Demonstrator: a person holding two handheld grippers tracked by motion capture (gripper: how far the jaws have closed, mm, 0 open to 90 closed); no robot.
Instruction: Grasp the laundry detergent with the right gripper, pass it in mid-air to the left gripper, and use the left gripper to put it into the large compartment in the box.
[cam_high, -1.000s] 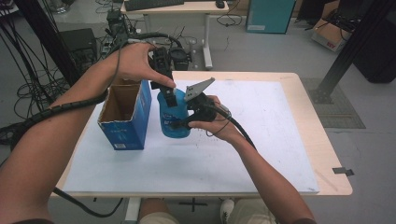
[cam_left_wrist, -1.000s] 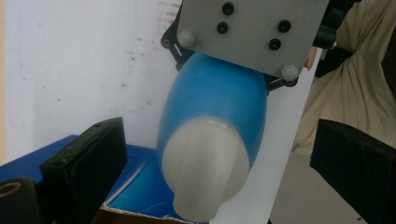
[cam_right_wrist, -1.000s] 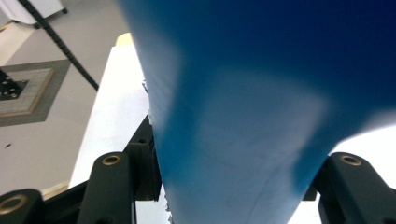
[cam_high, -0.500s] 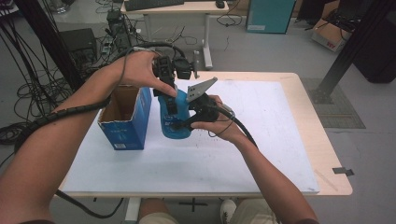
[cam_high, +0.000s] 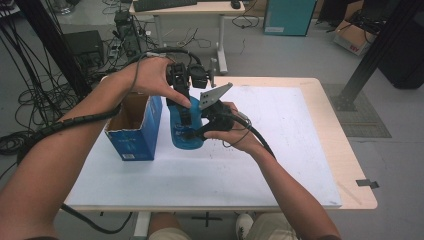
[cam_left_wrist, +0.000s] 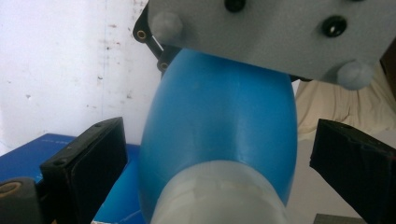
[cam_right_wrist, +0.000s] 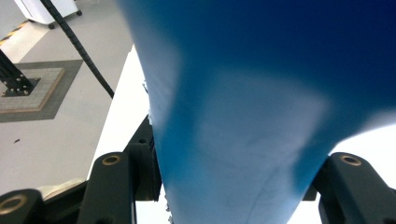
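Claw by claw: right claw (cam_high: 191, 134) clenched on the blue bottle (cam_high: 186, 142), jaws pressed against both flanks in the right gripper view; left claw (cam_high: 184, 111) released, poised from above with one jaw on either side of the bottle's upper body and neither touching, as seen in the left gripper view just under the other gripper's grey plate (cam_left_wrist: 280, 32). Bottle upright on the white surface (cam_high: 280, 150), just beside the open blue box (cam_high: 137, 135), on the box's right. Probably about to take the pale cap (cam_left_wrist: 219, 200) end in the free claw. To do that well: centre the left jaws on the cap rather than the slick, swelling body; close squarely, not at a slant; hold the right grip low and firm so that nothing twists or tips toward the box; lift or turn only once both sides bite. Plenty of bare white sheet to the right for setting things down, with a wooden rim showing at the far edge. Around it, a grey floor with tangled cables (cam_high: 30, 100) at left, another desk (cam_high: 190, 7) behind, a teal cabinet (cam_high: 290, 17) and a cardboard carton (cam_high: 350, 35) farther back.
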